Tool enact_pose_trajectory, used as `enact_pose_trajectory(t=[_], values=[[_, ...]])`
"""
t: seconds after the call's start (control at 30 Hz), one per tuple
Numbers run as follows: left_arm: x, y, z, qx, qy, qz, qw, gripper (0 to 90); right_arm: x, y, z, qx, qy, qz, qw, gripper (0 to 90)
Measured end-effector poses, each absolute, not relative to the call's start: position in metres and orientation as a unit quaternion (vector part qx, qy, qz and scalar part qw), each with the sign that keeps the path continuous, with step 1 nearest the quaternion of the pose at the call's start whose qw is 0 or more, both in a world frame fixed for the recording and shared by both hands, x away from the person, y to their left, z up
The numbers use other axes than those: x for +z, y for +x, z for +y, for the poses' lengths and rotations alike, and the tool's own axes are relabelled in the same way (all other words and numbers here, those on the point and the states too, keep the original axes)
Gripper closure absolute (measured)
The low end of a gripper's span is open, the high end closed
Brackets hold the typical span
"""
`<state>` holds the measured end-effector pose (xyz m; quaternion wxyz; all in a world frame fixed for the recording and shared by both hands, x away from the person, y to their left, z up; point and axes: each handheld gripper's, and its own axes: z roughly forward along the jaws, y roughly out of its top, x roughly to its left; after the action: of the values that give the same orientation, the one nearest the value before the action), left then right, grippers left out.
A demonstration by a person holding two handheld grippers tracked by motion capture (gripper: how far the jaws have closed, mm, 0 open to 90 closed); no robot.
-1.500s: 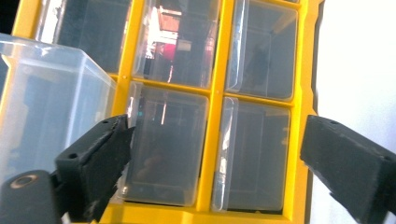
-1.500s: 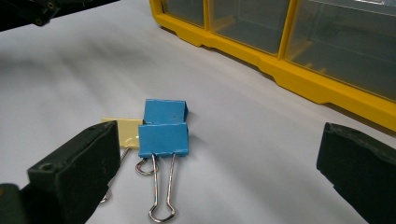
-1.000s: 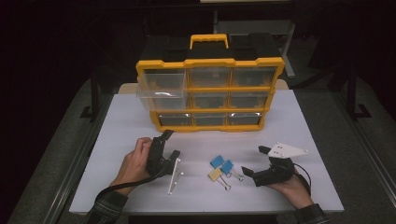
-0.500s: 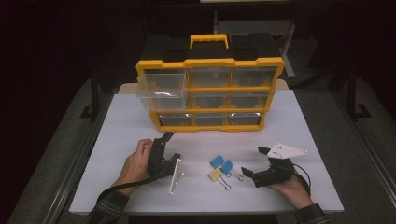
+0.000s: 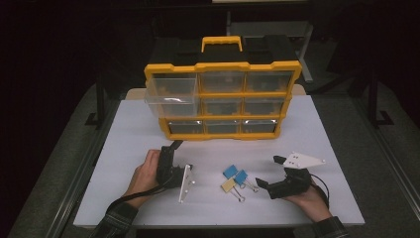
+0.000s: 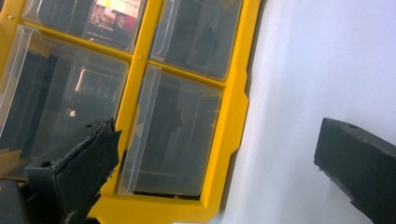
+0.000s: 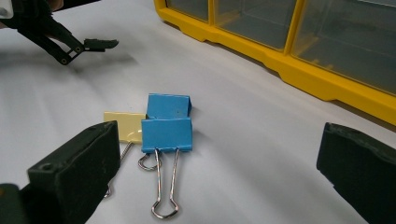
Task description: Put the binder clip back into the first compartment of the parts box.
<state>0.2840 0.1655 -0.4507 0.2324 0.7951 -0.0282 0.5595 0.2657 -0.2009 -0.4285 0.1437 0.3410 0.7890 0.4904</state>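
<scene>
— What lies before us on the white table [image 5: 148,129]?

— Three small binder clips with wire handles: two blue binder clips [image 7: 166,133] and one pale yellow binder clip [image 7: 125,126], bunched together and touching, on the near part of the tabletop between our two hands. In the right gripper view they sit just ahead of the jaws, the nearer blue clip's wire loops pointing back toward us.

— And our right gripper [image 5: 278,172]?

— Spread wide, holding nothing, resting low on the table just to the right of the clips and aimed at them.

— The left one?

— Our left gripper [image 5: 171,148] is also spread and empty, pointing at the yellow plastic organiser case with clear drawers [image 5: 223,99], close to its lower left corner. The case stands upright beyond the clips, black-and-yellow carrying handle [image 5: 221,43] on top. Its clear top-left drawer [image 5: 171,94] juts out from the front.
</scene>
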Motion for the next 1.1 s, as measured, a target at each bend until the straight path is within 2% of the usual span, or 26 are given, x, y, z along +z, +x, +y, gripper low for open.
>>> enact_pose_trajectory(t=[0.2,0.33,0.7,1.1], values=[[-0.447,0.285,0.167,0.546,0.801,-0.010,0.244,0.0,-0.429,0.266,-0.201,0.490,0.341,0.789,0.144,0.0],[-0.446,0.287,0.168,0.532,0.800,0.014,0.276,0.0,-0.429,0.266,-0.201,0.490,0.340,0.789,0.144,0.0],[-0.443,0.290,0.172,0.511,0.809,0.042,0.288,0.0,-0.429,0.266,-0.201,0.488,0.340,0.790,0.145,0.0],[-0.440,0.294,0.176,0.461,0.816,0.092,0.337,0.0,-0.429,0.266,-0.200,0.488,0.339,0.791,0.146,0.0]])
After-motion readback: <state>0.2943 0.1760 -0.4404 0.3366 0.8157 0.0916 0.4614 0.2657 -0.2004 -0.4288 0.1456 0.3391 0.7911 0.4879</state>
